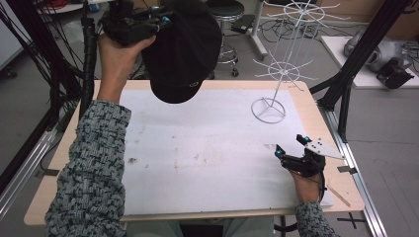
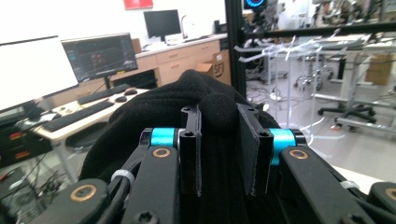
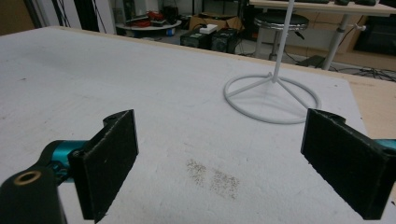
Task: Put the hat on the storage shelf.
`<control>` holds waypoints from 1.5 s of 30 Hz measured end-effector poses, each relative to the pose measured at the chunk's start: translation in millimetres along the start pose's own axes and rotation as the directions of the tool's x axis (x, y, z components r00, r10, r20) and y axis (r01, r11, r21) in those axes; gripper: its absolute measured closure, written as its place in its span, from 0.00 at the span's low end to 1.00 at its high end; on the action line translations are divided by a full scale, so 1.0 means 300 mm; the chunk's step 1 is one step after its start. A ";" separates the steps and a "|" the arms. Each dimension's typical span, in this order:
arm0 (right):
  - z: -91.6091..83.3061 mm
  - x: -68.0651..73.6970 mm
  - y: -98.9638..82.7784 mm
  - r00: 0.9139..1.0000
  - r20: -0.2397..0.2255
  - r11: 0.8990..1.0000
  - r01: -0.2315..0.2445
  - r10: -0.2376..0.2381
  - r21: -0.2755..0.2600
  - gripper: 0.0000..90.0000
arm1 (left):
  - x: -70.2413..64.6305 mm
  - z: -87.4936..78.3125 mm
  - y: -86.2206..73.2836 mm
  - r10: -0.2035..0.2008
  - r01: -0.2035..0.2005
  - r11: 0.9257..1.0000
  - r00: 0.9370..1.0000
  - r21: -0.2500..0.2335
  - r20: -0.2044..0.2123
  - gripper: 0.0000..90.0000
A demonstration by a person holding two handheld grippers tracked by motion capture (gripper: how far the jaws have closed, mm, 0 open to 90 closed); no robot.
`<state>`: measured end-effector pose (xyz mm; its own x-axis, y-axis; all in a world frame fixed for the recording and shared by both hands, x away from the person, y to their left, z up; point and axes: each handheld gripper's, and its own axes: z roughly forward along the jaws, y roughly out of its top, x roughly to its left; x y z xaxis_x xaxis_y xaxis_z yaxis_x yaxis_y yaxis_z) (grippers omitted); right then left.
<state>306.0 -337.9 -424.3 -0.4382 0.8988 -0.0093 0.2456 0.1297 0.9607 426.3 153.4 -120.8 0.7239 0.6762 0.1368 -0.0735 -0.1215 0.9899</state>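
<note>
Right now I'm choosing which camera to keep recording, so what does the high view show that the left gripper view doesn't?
The high view alone gives the white-covered table, the right gripper open low above it, and the ring base of the white wire rack. The left gripper view alone gives the desk with monitors and a keyboard. Both show the left gripper shut on the black cap, plus the rack's upper arms.

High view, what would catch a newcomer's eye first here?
The black cap held up above the table's far left edge, pinched in the left gripper. Then the white wire display rack standing at the far right, with the right gripper open, low near the right edge.
</note>
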 end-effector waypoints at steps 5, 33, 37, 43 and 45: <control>-0.004 0.010 -0.004 1.000 -0.003 1.000 0.003 -0.003 0.006 0.11 | 0.013 0.036 0.053 0.008 -0.006 0.999 0.999 -0.032 0.038 0.80; -0.079 0.007 -0.046 0.999 -0.016 0.999 0.038 -0.038 0.035 0.11 | -0.034 0.246 0.195 0.042 -0.024 0.994 0.985 -0.110 0.170 0.80; -0.068 0.015 -0.042 0.998 -0.028 0.997 0.059 -0.057 0.044 0.11 | -0.046 0.263 0.208 0.044 -0.022 0.993 0.981 -0.120 0.188 0.80; -0.066 0.019 -0.041 0.998 -0.032 0.997 0.062 -0.061 0.041 0.11 | -0.059 0.294 0.213 0.039 -0.011 0.991 0.977 -0.130 0.210 0.80; -0.068 0.019 -0.041 0.998 -0.032 0.997 0.058 -0.056 0.043 0.11 | -0.060 0.299 0.214 0.046 -0.018 0.991 0.976 -0.130 0.215 0.80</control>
<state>282.8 -342.9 -430.5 -0.4790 0.8761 -0.0543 0.2565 0.1989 0.9459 470.1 68.2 -63.1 0.8503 0.4979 0.1704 -0.1751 -0.0376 0.9838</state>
